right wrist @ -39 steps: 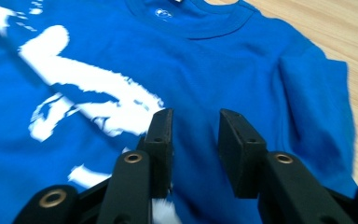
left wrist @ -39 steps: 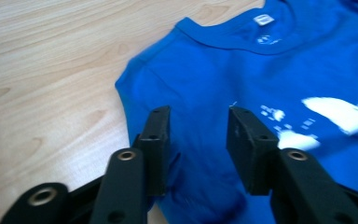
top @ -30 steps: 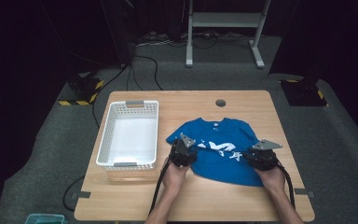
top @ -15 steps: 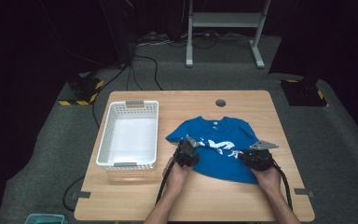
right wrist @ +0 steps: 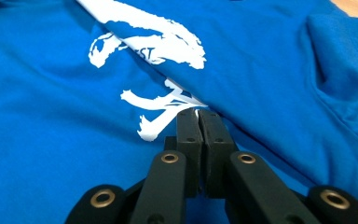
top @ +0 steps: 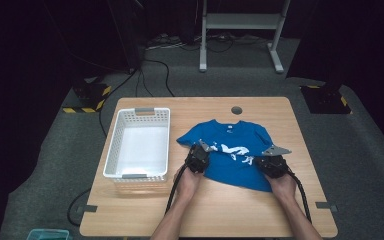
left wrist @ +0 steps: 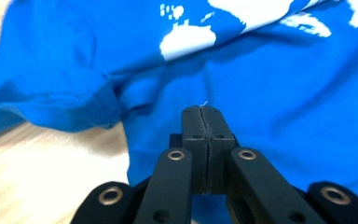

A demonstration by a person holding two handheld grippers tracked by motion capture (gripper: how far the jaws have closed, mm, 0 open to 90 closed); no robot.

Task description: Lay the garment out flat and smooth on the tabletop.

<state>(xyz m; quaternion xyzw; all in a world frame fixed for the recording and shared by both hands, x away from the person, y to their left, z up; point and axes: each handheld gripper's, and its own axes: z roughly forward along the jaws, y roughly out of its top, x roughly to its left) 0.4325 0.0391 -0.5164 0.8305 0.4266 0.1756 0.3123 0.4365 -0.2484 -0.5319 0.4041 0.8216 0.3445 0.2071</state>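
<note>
A blue T-shirt with white print lies spread on the wooden table, right of a white basket. My left gripper is down on the shirt's left side, below its sleeve. In the left gripper view its jaws have just closed, and creases in the blue cloth run into the tips. My right gripper is on the shirt's right side. Its jaws have also just closed, pinching cloth at the edge of the white print.
A white slatted basket stands empty at the table's left. A round hole is near the far edge. Bare wood runs along the front edge. A metal stand and cables lie on the floor beyond.
Both hands slid slightly inward and down onto the shirt. Both pairs of jaws have gone from partly open to closed on the cloth.
</note>
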